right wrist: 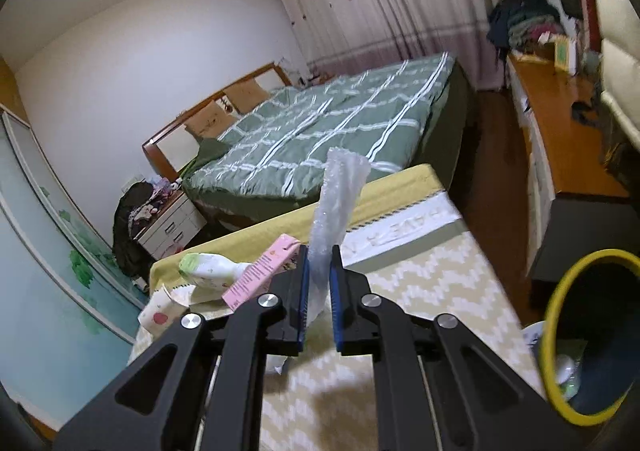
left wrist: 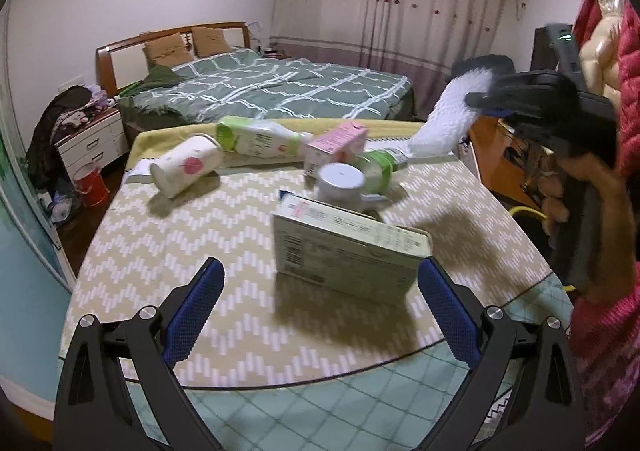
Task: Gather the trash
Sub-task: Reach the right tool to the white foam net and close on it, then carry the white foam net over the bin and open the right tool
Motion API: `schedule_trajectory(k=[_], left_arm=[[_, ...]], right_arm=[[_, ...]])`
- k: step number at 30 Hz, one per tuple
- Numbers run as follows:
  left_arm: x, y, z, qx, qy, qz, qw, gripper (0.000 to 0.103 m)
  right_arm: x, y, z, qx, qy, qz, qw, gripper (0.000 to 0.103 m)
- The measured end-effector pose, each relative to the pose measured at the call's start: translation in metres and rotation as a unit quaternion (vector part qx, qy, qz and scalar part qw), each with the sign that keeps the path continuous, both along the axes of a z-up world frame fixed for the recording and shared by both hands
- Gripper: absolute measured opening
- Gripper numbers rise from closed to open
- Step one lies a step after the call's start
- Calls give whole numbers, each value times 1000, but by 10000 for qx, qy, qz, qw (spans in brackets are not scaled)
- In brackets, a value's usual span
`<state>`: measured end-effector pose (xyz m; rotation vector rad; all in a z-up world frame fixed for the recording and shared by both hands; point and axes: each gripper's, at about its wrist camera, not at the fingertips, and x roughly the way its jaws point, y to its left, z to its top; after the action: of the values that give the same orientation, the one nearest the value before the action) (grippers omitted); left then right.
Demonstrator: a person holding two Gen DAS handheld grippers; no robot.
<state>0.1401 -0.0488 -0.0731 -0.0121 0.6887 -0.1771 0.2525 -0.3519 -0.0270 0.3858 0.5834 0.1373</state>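
A crumpled strip of clear bubble-wrap plastic (right wrist: 338, 211) stands up at the centre of the right wrist view, pinched low down between the blue-padded fingers of the right gripper (right wrist: 319, 301), whose jaws are nearly closed on it. In the left wrist view the same strip (left wrist: 448, 123) shows as a white blur at upper right, hanging from the right gripper (left wrist: 532, 99), which is too blurred there to read.

The left gripper (left wrist: 320, 315) fills the bottom of its own frame with jaws spread wide and nothing held. Between and just beyond its tips a flat pale green cardboard box (left wrist: 348, 251) stands on its long edge on the beige zigzag-patterned tablecloth (left wrist: 160, 251). Behind the box, toward the middle of the frame, are a round grey lidded jar (left wrist: 340, 183), a small clear bottle with a green label (left wrist: 378, 167) lying down, a pink carton (left wrist: 336, 145), a white and green plastic bottle (left wrist: 260, 139) on its side, and, further left, a tipped white paper cup with a pink dot (left wrist: 186, 169).

At the lower right edge of the right wrist view sits a yellow-rimmed dark bin (right wrist: 592, 331), beside the table, with some pale items inside. A bed with a green checked quilt (left wrist: 272, 87) fills the background
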Motion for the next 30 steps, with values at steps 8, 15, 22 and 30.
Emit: schedule_trajectory(k=[8, 15, 22, 30], left_arm=[[8, -26, -15, 86, 159, -52, 9998, 96], [25, -50, -34, 227, 289, 173, 9992, 96], [30, -53, -32, 201, 148, 625, 9977, 96], [23, -61, 0, 238, -355, 491, 9979, 96]], right_arm=[[-73, -60, -8, -295, -223, -837, 9958, 9], [-106, -116, -20, -840, -159, -1728, 9812, 10], [-112, -169, -54, -940, 265, -2250, 9694, 10], [-109, -186, -71, -861, 413, -2382, 9665, 11]])
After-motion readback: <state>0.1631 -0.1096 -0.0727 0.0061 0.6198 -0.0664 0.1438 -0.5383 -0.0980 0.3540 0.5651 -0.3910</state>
